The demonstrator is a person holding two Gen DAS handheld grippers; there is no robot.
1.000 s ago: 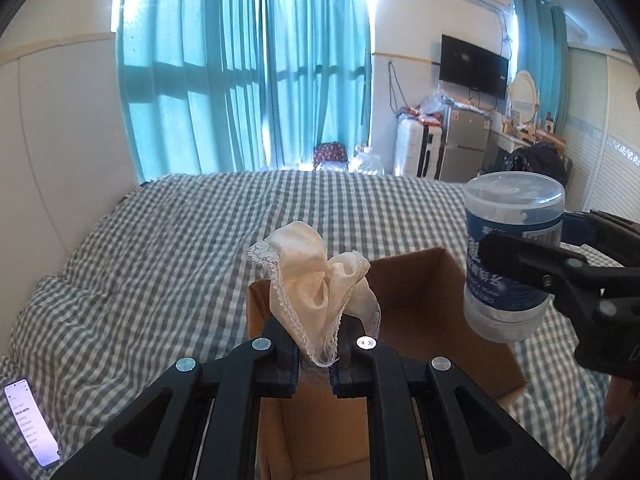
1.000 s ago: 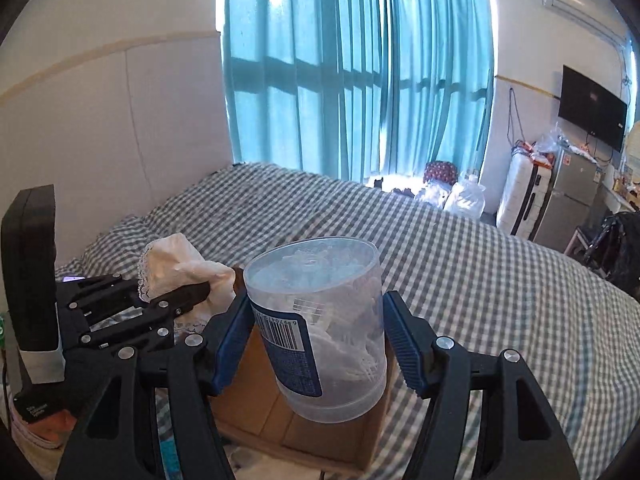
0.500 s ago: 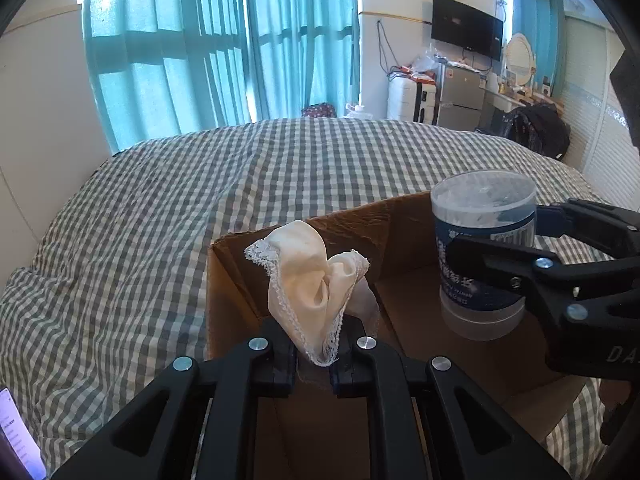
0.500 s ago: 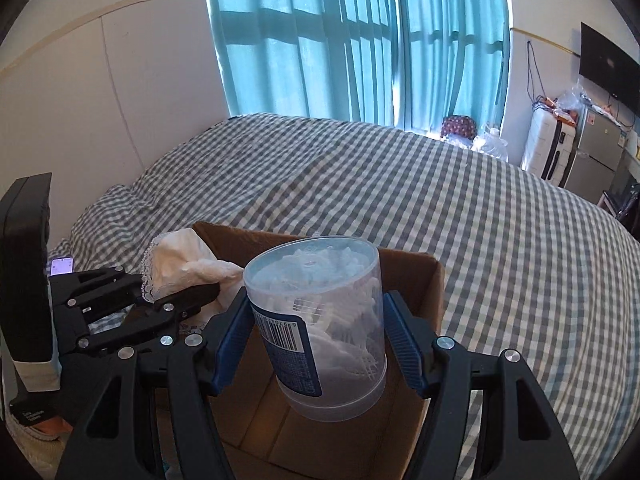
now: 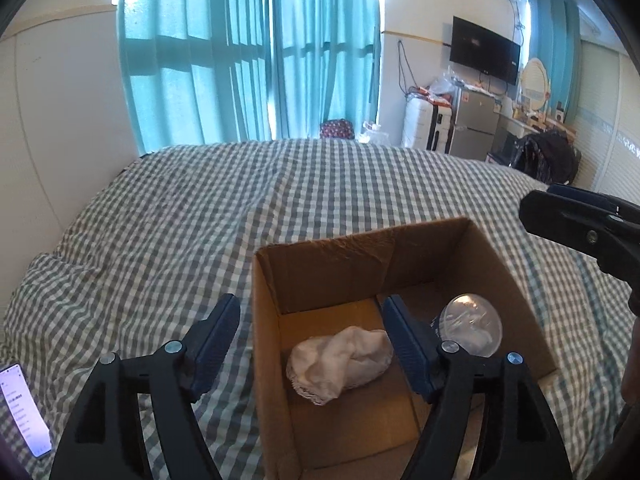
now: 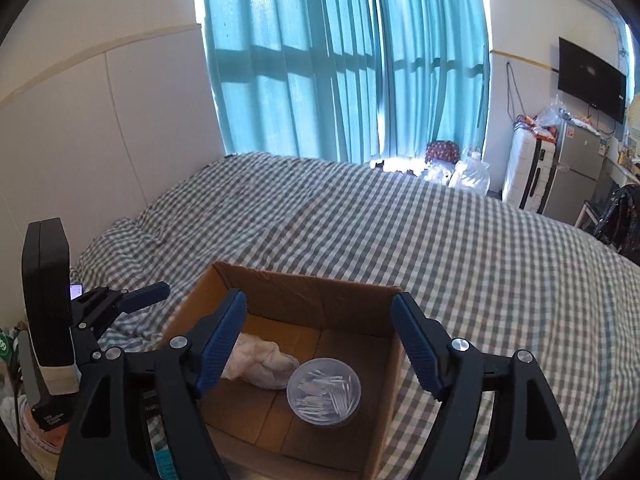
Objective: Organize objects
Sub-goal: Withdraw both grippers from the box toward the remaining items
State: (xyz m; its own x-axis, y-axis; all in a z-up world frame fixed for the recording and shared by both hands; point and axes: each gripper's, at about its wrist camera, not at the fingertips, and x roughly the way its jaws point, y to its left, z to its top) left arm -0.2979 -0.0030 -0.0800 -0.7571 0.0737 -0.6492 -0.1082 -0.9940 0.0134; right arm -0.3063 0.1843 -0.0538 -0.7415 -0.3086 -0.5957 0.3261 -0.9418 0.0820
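An open cardboard box (image 5: pixel 332 268) (image 6: pixel 304 288) stands on the checked bed. Inside it lie a cream lace-edged cloth (image 5: pixel 340 360) (image 6: pixel 260 364) on the left and an upright clear plastic jar of cotton swabs (image 5: pixel 474 326) (image 6: pixel 324 390) on the right. My left gripper (image 5: pixel 312 344) is open and empty above the box's left part. My right gripper (image 6: pixel 320 344) is open and empty above the box; it also shows in the left wrist view (image 5: pixel 580 228) at the right.
The grey-and-white checked bed (image 5: pixel 200 220) spreads around the box. A lit phone (image 5: pixel 24 412) lies at its near left edge. Teal curtains (image 5: pixel 248 52), a suitcase (image 5: pixel 424 124), a small fridge (image 5: pixel 472 124) and a wall TV (image 5: pixel 486 50) stand beyond the bed.
Both grippers have opened. The cloth has dropped from my left gripper and the jar from my right into the box, and both grippers have pulled up and back.
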